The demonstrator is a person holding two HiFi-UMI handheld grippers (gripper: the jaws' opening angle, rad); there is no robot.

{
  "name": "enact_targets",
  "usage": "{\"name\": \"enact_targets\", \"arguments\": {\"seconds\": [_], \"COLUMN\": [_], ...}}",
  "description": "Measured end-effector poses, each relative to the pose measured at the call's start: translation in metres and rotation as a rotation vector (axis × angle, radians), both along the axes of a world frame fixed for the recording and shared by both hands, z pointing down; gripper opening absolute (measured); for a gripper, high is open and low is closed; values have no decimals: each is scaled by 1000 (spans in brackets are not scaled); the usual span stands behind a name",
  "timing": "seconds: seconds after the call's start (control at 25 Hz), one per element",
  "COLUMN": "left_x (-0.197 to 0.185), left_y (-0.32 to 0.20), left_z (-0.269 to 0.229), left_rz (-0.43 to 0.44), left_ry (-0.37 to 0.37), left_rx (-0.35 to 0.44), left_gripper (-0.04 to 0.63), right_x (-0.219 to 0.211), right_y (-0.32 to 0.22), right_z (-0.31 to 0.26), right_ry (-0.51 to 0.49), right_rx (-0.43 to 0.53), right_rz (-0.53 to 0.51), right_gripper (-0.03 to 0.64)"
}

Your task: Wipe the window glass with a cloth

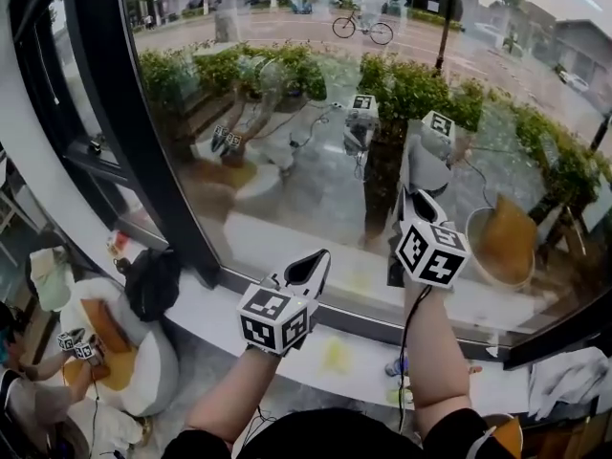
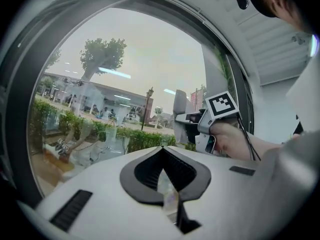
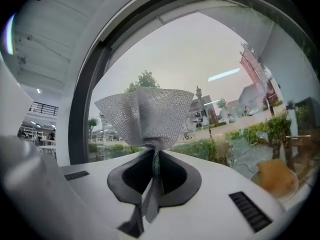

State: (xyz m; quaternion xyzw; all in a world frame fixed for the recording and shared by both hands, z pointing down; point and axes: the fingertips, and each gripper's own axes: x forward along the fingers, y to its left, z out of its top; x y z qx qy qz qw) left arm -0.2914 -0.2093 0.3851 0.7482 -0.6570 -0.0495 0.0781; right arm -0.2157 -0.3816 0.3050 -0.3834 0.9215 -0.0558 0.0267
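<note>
Two claws, one cloth, one window.
The right claw (image 3: 152, 151) pinches the grey cloth (image 3: 145, 116) right by the window glass (image 3: 200, 59); the left claw (image 2: 162, 151) is closed and empty, lower down by the glass.

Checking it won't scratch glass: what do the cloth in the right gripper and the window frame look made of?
The cloth: grey woven fabric, fine glinting grid weave, soft folds; possibly microfibre. The window frame: dark, smooth, slight sheen; probably painted metal.
</note>
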Motion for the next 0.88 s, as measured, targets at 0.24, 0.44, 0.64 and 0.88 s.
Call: {"name": "enact_targets", "arguments": {"seconds": [0.24,0.44,0.64,0.88], "left_x": [-21,-42,-62,-80], "left_y": [7,23,40,61], "left_z": [5,12,18,20], "left_rz": [5,-32,-76,-121], "left_ry": [-8,0,5,5], "left_rx": [-1,-19,-33,-42], "left_gripper": [-2,-2,-2,-2], "right_x": [-59,-73,-103,-143], "right_y": [13,18,27,52], "right_z": [12,9,19,23], "right_ry": [32,31,23,65], "right_rx": [-9,18,-27,-10], "right_rz": [-58,-31,-83,-151], "right_gripper": [38,38,38,38]}}
